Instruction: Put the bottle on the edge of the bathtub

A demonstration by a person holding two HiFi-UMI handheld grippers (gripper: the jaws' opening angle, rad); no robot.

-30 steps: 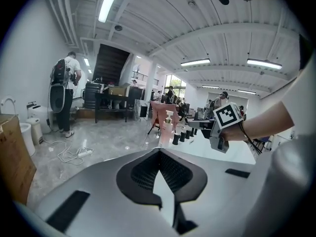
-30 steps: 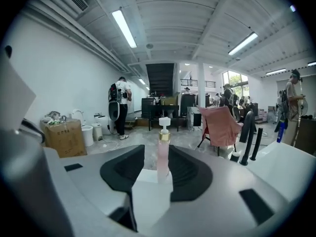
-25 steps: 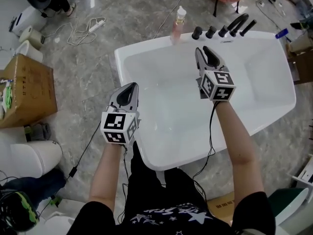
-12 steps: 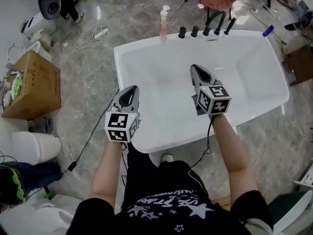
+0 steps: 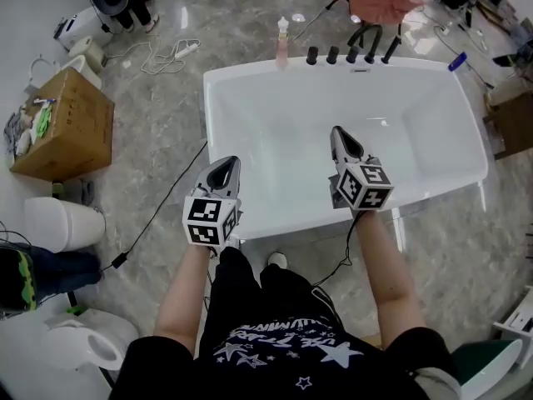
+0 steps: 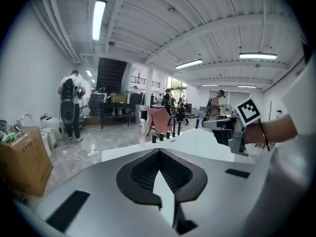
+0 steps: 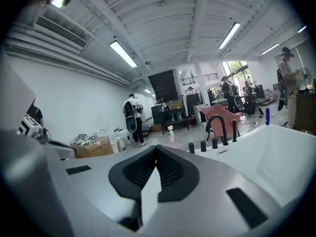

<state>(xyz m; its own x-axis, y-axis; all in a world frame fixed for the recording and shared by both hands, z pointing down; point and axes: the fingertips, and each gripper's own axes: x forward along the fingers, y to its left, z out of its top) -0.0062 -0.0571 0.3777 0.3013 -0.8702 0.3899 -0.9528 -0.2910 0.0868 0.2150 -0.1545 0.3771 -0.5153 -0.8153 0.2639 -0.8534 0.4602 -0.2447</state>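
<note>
Left tongs (image 5: 226, 165) and right tongs (image 5: 338, 132) are both clenched, empty, at the near side of the white bathtub (image 5: 241, 67). Pink pump bottle (image 5: 283, 43) stands upright on the far rim.

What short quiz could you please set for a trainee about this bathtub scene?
1. True or false: the bottle lies inside the basin of the bathtub.
2. What does the right claw hold? A) the bottle B) nothing C) a cable
3. In the head view, on which side of the black tap fittings does the bottle stand?
Key: 1 false, it stands upright on the far rim. 2 B, the claw is shut and empty. 3 the left.
</note>
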